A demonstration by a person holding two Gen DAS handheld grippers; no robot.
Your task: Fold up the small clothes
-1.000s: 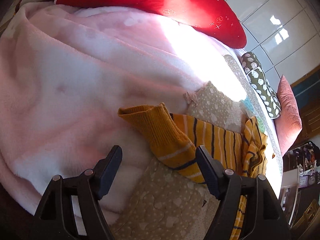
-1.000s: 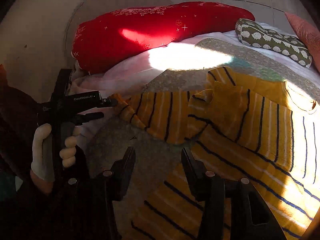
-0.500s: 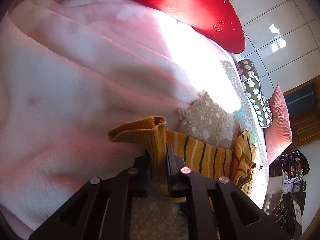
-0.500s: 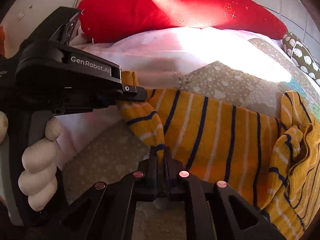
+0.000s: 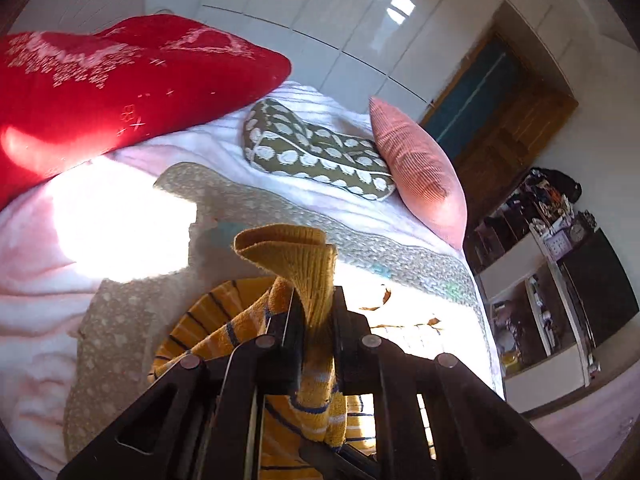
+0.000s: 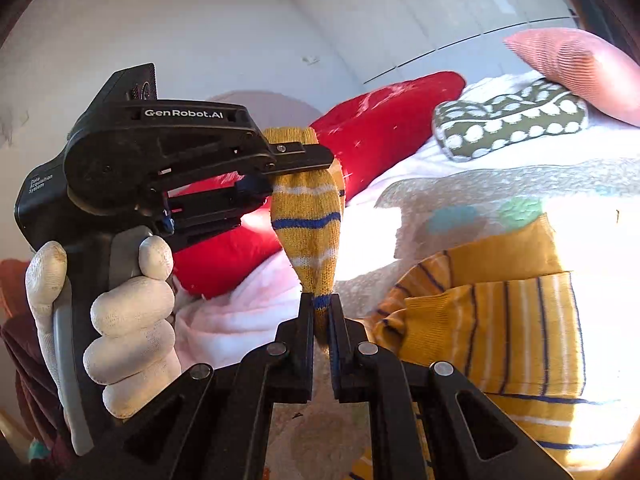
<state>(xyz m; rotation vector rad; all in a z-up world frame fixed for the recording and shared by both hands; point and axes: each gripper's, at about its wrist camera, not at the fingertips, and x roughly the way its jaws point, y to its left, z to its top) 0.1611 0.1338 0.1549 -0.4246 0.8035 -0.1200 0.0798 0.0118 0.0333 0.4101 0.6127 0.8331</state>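
Note:
A small yellow knit sweater with thin blue and white stripes (image 6: 492, 320) lies on the bed. Its sleeve (image 6: 310, 216) is lifted off the bed between both grippers. My left gripper (image 5: 316, 312) is shut on the ribbed cuff (image 5: 292, 248), which sticks up past the fingers. In the right wrist view the left gripper (image 6: 308, 162) grips the sleeve's top end. My right gripper (image 6: 320, 312) is shut on the sleeve lower down, and the sleeve stands upright between the two.
The bed has a beige spotted quilt (image 5: 120, 336) over a pink blanket (image 5: 36, 264). A red cushion (image 5: 100, 92), a green dotted pillow (image 5: 316, 148) and a pink ribbed cushion (image 5: 420, 168) lie at the bed's far side. Shelves (image 5: 548, 280) stand at the right.
Both grippers closed on the sleeve about half a second ago. Since then they have lifted it off the bed and swung it up, towards the sweater body.

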